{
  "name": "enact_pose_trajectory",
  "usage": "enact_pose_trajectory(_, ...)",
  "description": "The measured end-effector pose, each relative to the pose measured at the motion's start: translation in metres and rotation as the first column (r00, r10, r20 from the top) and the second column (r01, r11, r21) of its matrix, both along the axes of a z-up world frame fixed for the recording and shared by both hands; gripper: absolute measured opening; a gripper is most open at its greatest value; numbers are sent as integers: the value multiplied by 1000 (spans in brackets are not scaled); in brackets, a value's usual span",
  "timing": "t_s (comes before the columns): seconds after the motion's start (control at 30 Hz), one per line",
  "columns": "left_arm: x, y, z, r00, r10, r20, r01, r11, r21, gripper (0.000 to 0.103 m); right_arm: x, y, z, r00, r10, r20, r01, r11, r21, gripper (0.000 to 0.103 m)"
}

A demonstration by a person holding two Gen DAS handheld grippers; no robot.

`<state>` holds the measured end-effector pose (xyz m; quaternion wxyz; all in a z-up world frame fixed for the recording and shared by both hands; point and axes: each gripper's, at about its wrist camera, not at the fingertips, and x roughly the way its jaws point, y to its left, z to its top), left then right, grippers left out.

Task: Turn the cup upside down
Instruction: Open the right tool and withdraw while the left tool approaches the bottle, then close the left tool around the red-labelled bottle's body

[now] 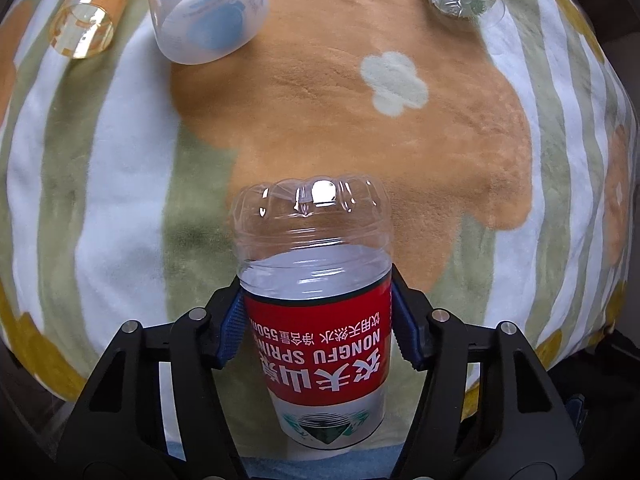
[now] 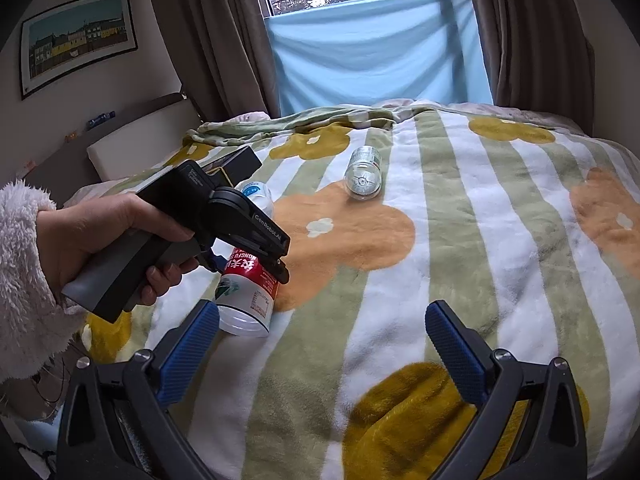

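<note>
L gripper (image 1: 316, 322) is clenched on the red-label cup (image 1: 316, 304), blue pads (image 1: 231, 328) pressing both sides of the label; cup's closed base points fwd, away from the tongs, open rim toward the camera, over the striped blanket (image 1: 120, 200). R gripper (image 2: 320, 340) is released, jaws wide, nothing betw them; cup sits just ahead-left of it. Three other cups lie well ahead of L tongs.
</note>
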<state>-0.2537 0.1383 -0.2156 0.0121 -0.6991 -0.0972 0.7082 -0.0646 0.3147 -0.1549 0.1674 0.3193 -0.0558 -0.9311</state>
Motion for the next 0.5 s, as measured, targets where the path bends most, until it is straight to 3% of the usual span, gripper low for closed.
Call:
enact_pose_trajectory(0.17, 11, 3, 16, 996, -39, -79, 40, 999, 18, 58, 1, 2, -1, 1000, -8, 0, 8, 1000, -3, 103)
enact_pose_trajectory(0.3, 25, 0, 54, 965, -57, -257, 74, 996, 55, 58, 3, 2, 1, 1000, -19, -9, 19, 1000, -12, 103)
enact_pose_trajectory(0.4, 42, -4, 86, 888, -90, -450, 121, 992, 39, 58, 3, 0, 1, 1000, -24, -19, 24, 1000, -11, 103)
enact_pose_trajectory(0.5, 58, -22, 109, 789, -92, -607, 151, 987, 47, 58, 1, -4, -1, 1000, -15, -17, 15, 1000, -14, 103)
